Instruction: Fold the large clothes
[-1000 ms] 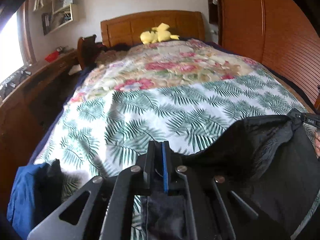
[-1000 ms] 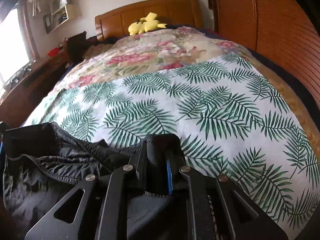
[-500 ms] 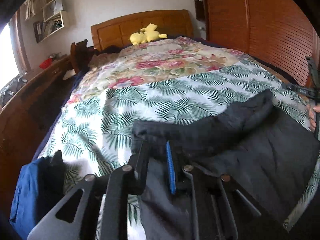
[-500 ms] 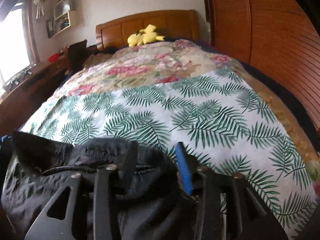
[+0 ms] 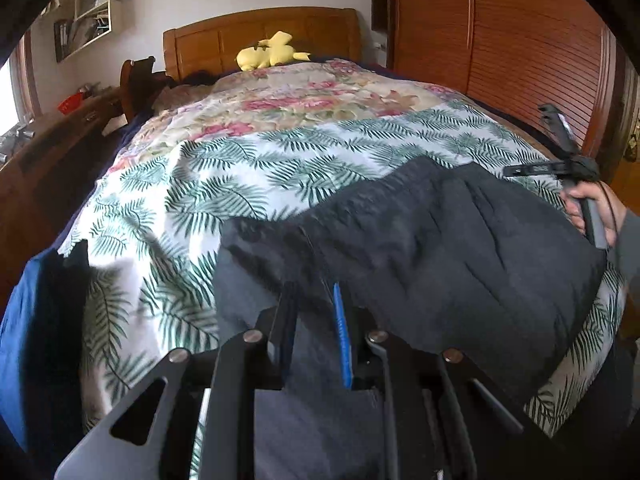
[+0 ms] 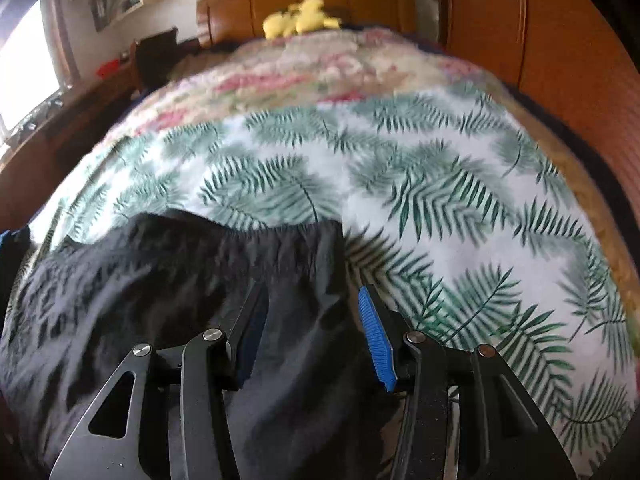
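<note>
A black garment point(image 5: 420, 248) lies folded over on the near end of the bed, on the palm-leaf bedspread point(image 5: 248, 168). My left gripper point(image 5: 314, 308) is open, its fingers a little apart just above the garment's near left part. My right gripper point(image 6: 310, 304) is open wide over the garment's right edge point(image 6: 224, 280); it also shows at the far right of the left wrist view point(image 5: 560, 160), held by a hand. Neither gripper holds cloth.
A yellow plush toy point(image 5: 272, 54) sits at the wooden headboard point(image 5: 260, 36). A wooden wardrobe point(image 5: 500, 48) runs along the right. A wooden desk point(image 5: 44, 148) stands left. Blue cloth point(image 5: 36, 340) lies at the bed's near left corner.
Both grippers were shut on the garment and carried its edge forward over the bed. They then opened and let it go; the garment now lies flat and folded over.
</note>
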Tool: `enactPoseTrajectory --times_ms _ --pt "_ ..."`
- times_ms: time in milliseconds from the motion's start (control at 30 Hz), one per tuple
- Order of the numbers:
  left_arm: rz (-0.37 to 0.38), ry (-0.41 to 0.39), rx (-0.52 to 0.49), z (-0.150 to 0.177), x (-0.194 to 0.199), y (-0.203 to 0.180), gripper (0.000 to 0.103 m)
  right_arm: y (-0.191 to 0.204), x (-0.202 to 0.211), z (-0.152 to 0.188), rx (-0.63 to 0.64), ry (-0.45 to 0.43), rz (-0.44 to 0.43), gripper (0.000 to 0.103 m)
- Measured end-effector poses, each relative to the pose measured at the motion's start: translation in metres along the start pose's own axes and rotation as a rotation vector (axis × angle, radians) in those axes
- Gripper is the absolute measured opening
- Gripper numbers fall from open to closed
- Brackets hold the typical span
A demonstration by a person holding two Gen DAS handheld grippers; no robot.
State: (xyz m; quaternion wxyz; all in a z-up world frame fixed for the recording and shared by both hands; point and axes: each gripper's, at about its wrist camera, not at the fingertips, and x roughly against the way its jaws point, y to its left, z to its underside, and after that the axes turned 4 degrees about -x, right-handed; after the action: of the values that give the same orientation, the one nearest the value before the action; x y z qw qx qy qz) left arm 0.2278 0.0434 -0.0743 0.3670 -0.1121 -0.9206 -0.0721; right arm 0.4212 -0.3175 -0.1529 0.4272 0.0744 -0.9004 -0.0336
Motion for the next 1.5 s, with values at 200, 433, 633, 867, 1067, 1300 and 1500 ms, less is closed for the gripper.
enactPoseTrajectory --times_ms 200,433,633,867,1067,1300,1500 --pt "0.028 0.010 0.005 0.022 0.004 -0.018 0.016 -0.012 -0.040 0.010 -0.056 0.134 -0.007 0.047" --pt "0.030 0.010 -0.012 0.035 0.013 -0.035 0.016 -0.013 -0.038 0.018 -0.037 0.130 -0.076 0.009" --pt "0.029 0.021 -0.001 0.042 0.016 -0.033 0.016 -0.008 0.000 0.015 -0.012 -0.036 0.061 0.002" --pt "0.029 0.025 0.006 0.053 0.021 -0.034 0.017 -0.009 0.020 0.019 0.000 -0.058 0.123 0.009" --pt "0.037 0.019 0.013 0.059 0.029 -0.037 0.017 0.013 0.062 0.046 0.091 -0.092 0.090 0.046" --pt "0.014 0.022 0.025 0.077 0.042 -0.038 0.018 0.077 0.106 0.115 0.204 -0.128 -0.053 0.051" --pt "-0.013 0.045 0.064 0.101 0.053 -0.032 0.019 0.141 0.111 0.157 0.284 -0.129 -0.217 0.051"
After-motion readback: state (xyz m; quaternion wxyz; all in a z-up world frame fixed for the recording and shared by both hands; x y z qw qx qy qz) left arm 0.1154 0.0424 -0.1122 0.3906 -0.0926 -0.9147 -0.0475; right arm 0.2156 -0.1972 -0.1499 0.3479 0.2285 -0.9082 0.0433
